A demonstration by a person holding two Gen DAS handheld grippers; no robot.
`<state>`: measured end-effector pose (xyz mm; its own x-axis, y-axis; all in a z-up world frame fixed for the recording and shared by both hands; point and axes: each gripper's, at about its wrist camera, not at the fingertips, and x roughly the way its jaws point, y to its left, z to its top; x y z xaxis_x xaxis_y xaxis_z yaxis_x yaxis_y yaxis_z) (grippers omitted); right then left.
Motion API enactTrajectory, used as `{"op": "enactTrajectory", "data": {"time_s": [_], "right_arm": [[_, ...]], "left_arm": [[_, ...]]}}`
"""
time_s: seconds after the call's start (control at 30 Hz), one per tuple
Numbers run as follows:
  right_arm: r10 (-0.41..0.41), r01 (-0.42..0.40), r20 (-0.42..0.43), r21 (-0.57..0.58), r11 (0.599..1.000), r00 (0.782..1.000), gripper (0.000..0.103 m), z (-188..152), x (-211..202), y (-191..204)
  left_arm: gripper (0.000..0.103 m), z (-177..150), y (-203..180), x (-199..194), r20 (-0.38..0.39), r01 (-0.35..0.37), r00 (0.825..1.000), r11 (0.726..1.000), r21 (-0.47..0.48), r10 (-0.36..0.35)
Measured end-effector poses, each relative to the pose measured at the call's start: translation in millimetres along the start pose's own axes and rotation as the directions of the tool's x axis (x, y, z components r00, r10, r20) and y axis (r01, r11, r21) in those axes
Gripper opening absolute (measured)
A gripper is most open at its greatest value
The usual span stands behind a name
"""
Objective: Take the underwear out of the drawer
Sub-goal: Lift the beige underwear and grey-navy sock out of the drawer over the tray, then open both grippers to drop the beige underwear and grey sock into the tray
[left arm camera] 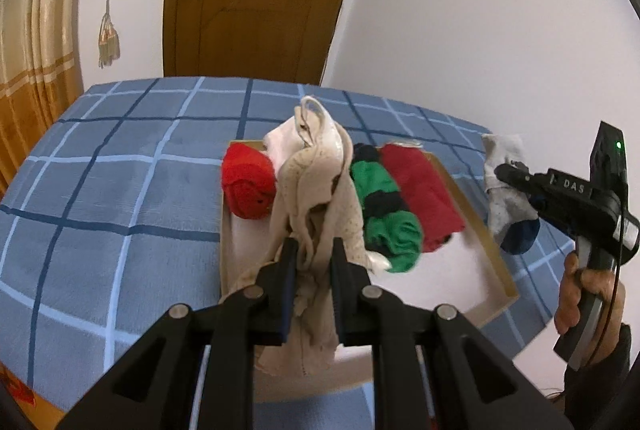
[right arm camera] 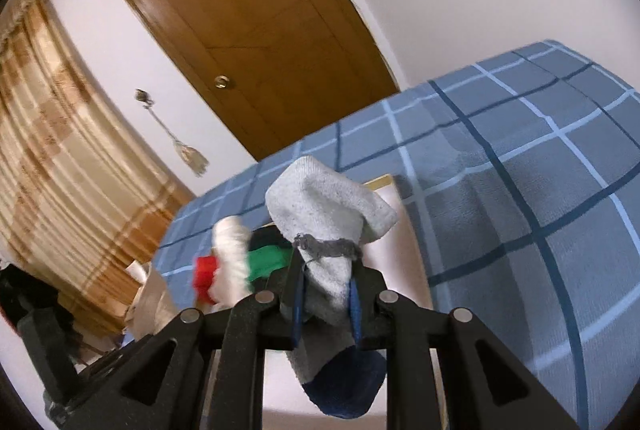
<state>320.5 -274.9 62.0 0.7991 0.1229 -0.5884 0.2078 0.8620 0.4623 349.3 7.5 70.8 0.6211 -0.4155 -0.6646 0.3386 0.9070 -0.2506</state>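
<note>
Hanging from the left gripper (left arm camera: 314,258), the cream underwear (left arm camera: 316,190) is pinched between the two jaws, which are closed down to the thickness of the bunched cloth; the garment rises above the fingertips in a loose fold and trails below them toward the near edge of the drawer (left arm camera: 492,270), so its long axis runs roughly along the fingers, near to far. It appears lifted over the drawer's left half rather than clear of it, with a red roll (left arm camera: 248,182) just to its left and a green and black bundle (left arm camera: 386,214) and a dark red folded piece (left arm camera: 424,194) to its right, all lying inside the tray. The drawer sits on a blue checked bedspread (left arm camera: 120,190). Off to the right, outside the drawer's right wall, the right gripper (right arm camera: 326,282) is clamped on a grey sock with a blue toe (right arm camera: 332,230), the toe dangling below the jaws. The relation that matters is the underwear's place against the drawer rim: judged from these views, the left gripper holds the task's thing and is the one directly over the tray, so carrying it out probably means moving left or nearward until the trailing end clears the wall. Open bedspread lies widest on the left.
</note>
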Motion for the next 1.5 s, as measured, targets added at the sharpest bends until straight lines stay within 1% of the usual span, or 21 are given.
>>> {"op": "enactTrajectory", "data": {"time_s": [0.07, 0.2, 0.27, 0.37, 0.43, 0.57, 0.73, 0.83, 0.93, 0.97, 1.0, 1.03, 1.07, 1.1, 1.13, 1.17, 1.2, 1.23, 1.33, 1.43, 1.5], "right_arm": [[-0.014, 0.014, -0.017, 0.009, 1.0, 1.0, 0.02, 6.1, 14.8, -4.2], [-0.066, 0.065, -0.055, -0.012, 0.998, 0.996, 0.02, 16.0, 44.2, -4.7], [-0.091, 0.089, -0.075, -0.028, 0.996, 0.993, 0.02, 18.5, 56.0, -2.9], [-0.105, 0.106, -0.118, -0.004, 0.994, 0.987, 0.02, 19.9, 74.2, -6.9], [-0.124, 0.123, -0.138, -0.01, 0.992, 0.983, 0.02, 19.6, 86.4, -9.2], [-0.144, 0.145, -0.167, -0.001, 0.989, 0.975, 0.02, 17.5, 102.7, -14.7], [-0.154, 0.163, -0.209, 0.028, 0.986, 0.966, 0.019, 15.4, 121.4, -27.4], [-0.17, 0.176, -0.2, 0.01, 0.984, 0.965, 0.02, 16.1, 123.7, -26.5], [-0.159, 0.163, -0.205, 0.004, 0.987, 0.966, 0.021, 16.5, 124.3, -25.5], [-0.156, 0.161, -0.203, 0.009, 0.987, 0.967, 0.023, 16.5, 123.7, -26.2], [-0.154, 0.16, -0.2, 0.015, 0.987, 0.968, 0.028, 16.9, 122.4, -26.8], [-0.157, 0.163, -0.2, 0.013, 0.987, 0.967, 0.033, 17.1, 121.4, -26.4], [-0.155, 0.16, -0.198, 0.009, 0.987, 0.968, 0.035, 18.1, 118.9, -25.3], [-0.152, 0.156, -0.178, 0.007, 0.988, 0.972, 0.042, 19.3, 112.7, -23.6], [-0.142, 0.144, -0.145, 0.007, 0.99, 0.979, 0.05, 20.9, 104.2, -21.2], [-0.127, 0.128, -0.109, 0.003, 0.992, 0.986, 0.054, 22.4, 94.4, -18.6], [-0.11, 0.11, -0.071, -0.004, 0.994, 0.991, 0.062, 23.9, 82.2, -13.8], [-0.099, 0.099, -0.048, -0.007, 0.995, 0.994, 0.065, 25.0, 73.8, -11.0], [-0.064, 0.064, 0.007, 0.006, 0.998, 0.998, 0.065, 24.9, 46.0, -4.6], [-0.039, 0.039, 0.021, 0.023, 0.999, 0.999, 0.065, 18.5, 26.5, -1.3], [-0.02, 0.02, 0.018, 0.008, 1.0, 1.0, 0.065, 9.4, 14.6, 3.0]], "left_arm": [[0.013, 3.1, 2.6, 11.7, -0.009, -0.003, 1.0, 1.0, -0.003, 0.003], [0.013, 7.6, 2.7, 23.5, -0.026, -0.014, 1.0, 1.0, 0.004, 0.014], [0.013, 10.5, 3.1, 29.6, -0.034, -0.027, 0.999, 1.0, 0.009, 0.028], [0.013, 13.7, 3.4, 38.7, -0.047, -0.044, 0.998, 0.999, 0.012, 0.045], [0.013, 14.9, 4.6, 44.7, -0.057, -0.063, 0.996, 0.998, 0.019, 0.064], [0.014, 16.1, 12.0, 55.0, -0.079, -0.097, 0.992, 0.995, 0.001, 0.097], [0.014, 18.0, 14.9, 63.2, -0.083, -0.134, 0.987, 0.991, 0.001, 0.134], [0.015, 17.8, 14.2, 66.8, -0.075, -0.153, 0.985, 0.988, 0.016, 0.154], [0.026, 17.0, 16.0, 67.3, -0.055, -0.172, 0.984, 0.985, 0.016, 0.172], [0.037, 17.1, 16.7, 66.9, -0.05, -0.178, 0.983, 0.984, 0.015, 0.178], [0.056, 16.9, 16.8, 64.7, -0.04, -0.192, 0.981, 0.981, 0.012, 0.192], [0.066, 17.1, 16.5, 59.6, -0.021, -0.209, 0.978, 0.978, 0.009, 0.209], [0.082, 18.1, 15.5, 52.5, 0.002, -0.219, 0.976, 0.976, 0.01, 0.219], [0.089, 19.7, 14.0, 45.1, 0.027, -0.225, 0.974, 0.974, 0.011, 0.225], [0.093, 22.0, 12.5, 37.6, 0.052, -0.231, 0.972, 0.973, 0.011, 0.23], [0.1, 23.7, 11.0, 29.8, 0.072, -0.237, 0.969, 0.971, 0.01, 0.236], [0.102, 24.4, 9.1, 25.4, 0.084, -0.243, 0.967, 0.97, 0.011, 0.241], [0.103, 24.0, 4.6, 17.1, 0.101, -0.253, 0.963, 0.967, 0.022, 0.249], [0.103, 18.1, -5.4, 6.7, 0.102, -0.263, 0.961, 0.963, 0.054, 0.257], [0.103, 6.4, -12.9, -1.7, 0.097, -0.276, 0.958, 0.959, 0.064, 0.269], [0.103, -1.3, -15.1, -3.8, 0.09, -0.274, 0.959, 0.96, 0.061, 0.268]]}}
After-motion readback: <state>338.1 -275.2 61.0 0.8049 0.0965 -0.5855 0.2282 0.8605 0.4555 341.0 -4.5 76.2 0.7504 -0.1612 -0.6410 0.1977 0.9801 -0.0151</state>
